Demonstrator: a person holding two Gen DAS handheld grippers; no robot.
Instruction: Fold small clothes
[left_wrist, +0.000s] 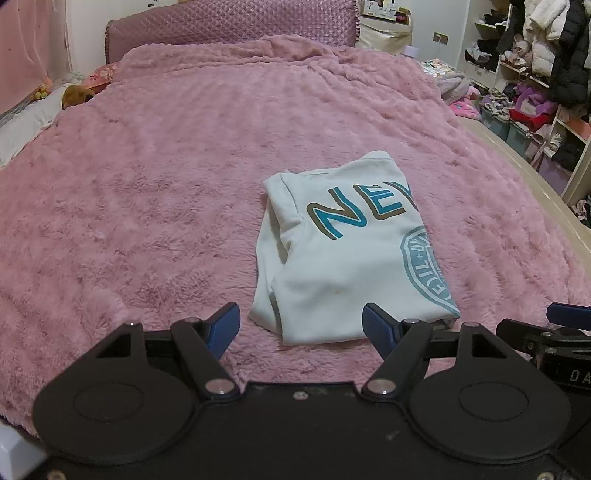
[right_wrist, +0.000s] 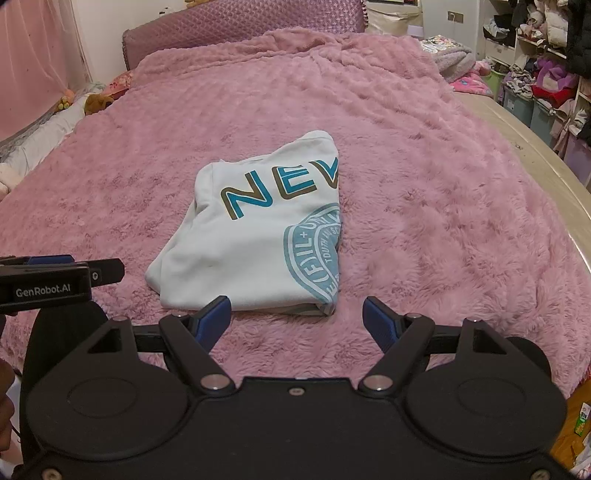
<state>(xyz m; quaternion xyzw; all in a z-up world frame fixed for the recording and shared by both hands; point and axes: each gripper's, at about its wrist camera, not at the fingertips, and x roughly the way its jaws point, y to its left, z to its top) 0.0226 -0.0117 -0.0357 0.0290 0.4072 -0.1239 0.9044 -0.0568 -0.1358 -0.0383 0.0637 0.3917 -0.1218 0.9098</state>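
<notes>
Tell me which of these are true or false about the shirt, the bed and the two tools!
1. The white shirt lies folded on the pink blanket. True.
2. The left tool is squeezing the shirt. False: it is open and holds nothing.
3. The shirt shows blue letters. True.
4. The right tool is shut. False: it is open, just short of the shirt's near edge.
5. The blanket is green. False: it is pink and fluffy.
</notes>
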